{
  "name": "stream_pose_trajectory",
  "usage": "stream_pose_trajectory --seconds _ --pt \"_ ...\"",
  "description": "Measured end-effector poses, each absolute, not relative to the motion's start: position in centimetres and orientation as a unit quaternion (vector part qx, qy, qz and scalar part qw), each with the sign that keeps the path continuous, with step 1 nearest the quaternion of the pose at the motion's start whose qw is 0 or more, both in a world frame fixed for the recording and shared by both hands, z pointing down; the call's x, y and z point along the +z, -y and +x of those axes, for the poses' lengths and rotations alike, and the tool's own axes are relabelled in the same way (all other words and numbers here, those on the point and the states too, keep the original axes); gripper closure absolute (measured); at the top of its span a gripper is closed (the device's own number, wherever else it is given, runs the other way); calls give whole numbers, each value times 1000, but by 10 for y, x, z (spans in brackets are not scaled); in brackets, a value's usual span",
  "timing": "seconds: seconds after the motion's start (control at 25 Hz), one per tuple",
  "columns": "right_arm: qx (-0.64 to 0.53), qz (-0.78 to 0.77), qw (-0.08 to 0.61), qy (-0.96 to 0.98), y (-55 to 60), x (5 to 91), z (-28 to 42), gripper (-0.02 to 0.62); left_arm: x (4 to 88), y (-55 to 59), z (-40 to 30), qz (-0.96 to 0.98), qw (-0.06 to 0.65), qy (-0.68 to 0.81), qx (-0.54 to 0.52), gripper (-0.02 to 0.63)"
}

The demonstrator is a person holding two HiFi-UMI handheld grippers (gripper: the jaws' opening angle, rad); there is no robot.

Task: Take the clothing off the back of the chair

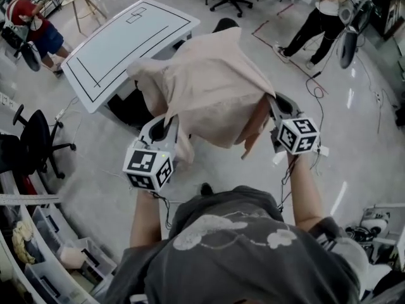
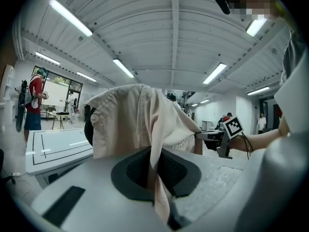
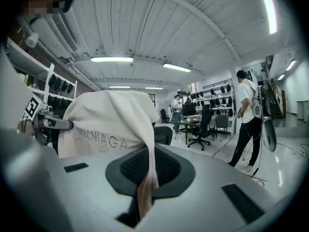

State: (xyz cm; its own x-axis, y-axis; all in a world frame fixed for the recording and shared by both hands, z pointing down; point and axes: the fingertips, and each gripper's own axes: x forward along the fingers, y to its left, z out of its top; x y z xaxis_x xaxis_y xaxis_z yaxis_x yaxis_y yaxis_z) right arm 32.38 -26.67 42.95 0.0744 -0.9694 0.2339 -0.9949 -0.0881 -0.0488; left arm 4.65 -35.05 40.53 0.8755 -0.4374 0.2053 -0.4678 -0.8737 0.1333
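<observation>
Though partly hidden, "…IAGA" on clothing (image 3: 104, 124)

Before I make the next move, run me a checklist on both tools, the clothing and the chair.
1. Grip, left tool: shut on the clothing, fabric pinched between its pads: ok.
2. Grip, right tool: shut on the clothing too: ok.
3. Clothing spread between both tools, not bunched: ok.
4. Clothing free of the chair: cannot tell; the fabric hides most of the chair's back.
5. The table stands beyond the chair, away from the person's side: ok.
6. The bystander stands well apart: ok.
</observation>
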Motion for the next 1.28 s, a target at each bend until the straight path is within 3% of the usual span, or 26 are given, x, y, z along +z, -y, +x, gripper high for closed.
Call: stream_pose_trajectory --seconds 0.56,1.28 --pt "132 722 52 677 256 443 306 598 422 328 30 954 119 258 96 600" --pt "134 707 24 694 105 435 283 597 400 196 18 955 103 257 106 600"
